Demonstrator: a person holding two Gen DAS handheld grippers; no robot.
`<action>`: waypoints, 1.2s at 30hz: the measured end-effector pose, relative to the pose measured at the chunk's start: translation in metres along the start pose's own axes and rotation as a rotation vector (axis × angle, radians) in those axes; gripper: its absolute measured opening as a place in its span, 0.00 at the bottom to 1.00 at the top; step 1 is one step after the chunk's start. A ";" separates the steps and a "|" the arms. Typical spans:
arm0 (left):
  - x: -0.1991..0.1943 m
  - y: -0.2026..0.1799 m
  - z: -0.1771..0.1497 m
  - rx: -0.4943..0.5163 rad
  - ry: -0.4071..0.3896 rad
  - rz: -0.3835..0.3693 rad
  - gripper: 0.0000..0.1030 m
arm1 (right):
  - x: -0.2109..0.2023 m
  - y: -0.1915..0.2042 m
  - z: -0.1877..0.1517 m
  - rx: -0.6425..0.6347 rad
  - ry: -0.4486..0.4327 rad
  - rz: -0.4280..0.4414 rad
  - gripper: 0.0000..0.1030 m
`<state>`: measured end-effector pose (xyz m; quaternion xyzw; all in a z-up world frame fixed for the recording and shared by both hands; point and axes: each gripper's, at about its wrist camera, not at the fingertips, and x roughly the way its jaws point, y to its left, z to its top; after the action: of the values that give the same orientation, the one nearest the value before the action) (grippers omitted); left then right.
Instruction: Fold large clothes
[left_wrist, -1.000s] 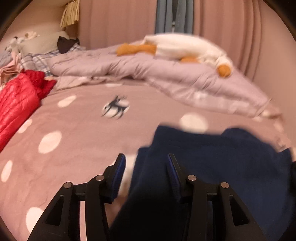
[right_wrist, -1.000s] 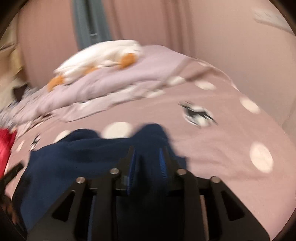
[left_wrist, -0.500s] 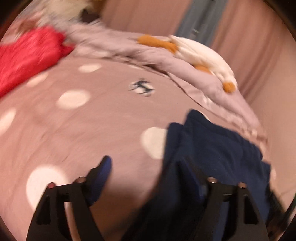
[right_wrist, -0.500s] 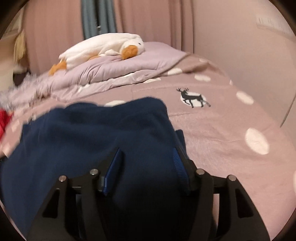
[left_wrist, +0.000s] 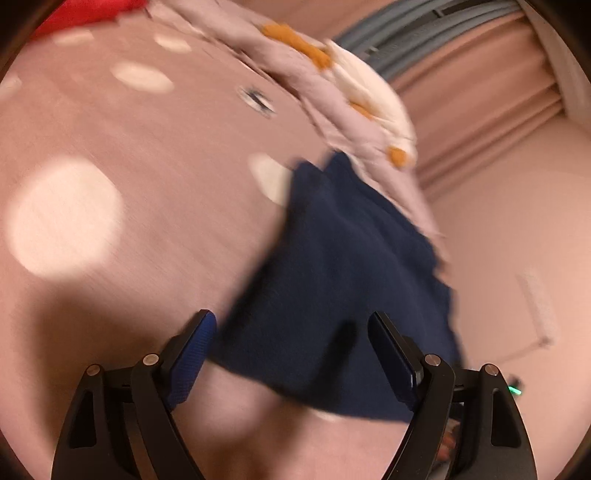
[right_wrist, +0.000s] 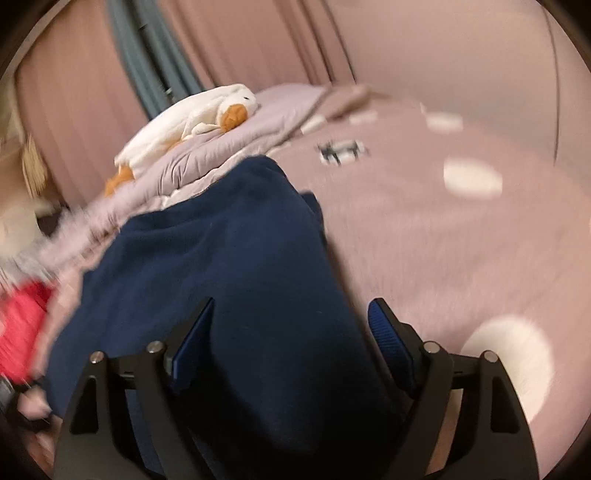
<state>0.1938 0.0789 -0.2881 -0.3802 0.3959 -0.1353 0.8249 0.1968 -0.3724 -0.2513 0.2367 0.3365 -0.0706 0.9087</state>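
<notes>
- Soft, fleecy navy garment (right_wrist: 236, 280) lies rumpled on the dotted pink bed (right_wrist: 461, 251).
- Left gripper (left_wrist: 291, 350) and right gripper (right_wrist: 291, 332) tilt downward, fingers opening, pads clear of the cloth between them.

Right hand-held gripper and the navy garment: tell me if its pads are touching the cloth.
Cannot tell. In the right wrist view the right hand-held gripper is opening around the navy garment, but blur hides any gap at the pads.
</notes>
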 end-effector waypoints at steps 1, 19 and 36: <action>0.003 -0.001 -0.003 -0.011 0.003 -0.020 0.83 | 0.001 0.001 0.000 -0.001 -0.001 0.001 0.85; 0.085 -0.038 0.035 -0.020 0.040 -0.108 0.89 | 0.009 0.007 -0.005 -0.018 -0.007 -0.057 0.96; 0.042 -0.069 -0.002 0.105 -0.281 0.188 0.51 | 0.004 0.010 -0.007 0.032 -0.043 -0.005 0.80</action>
<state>0.2249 0.0097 -0.2613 -0.3131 0.3028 -0.0234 0.8999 0.1984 -0.3604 -0.2546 0.2489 0.3163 -0.0832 0.9116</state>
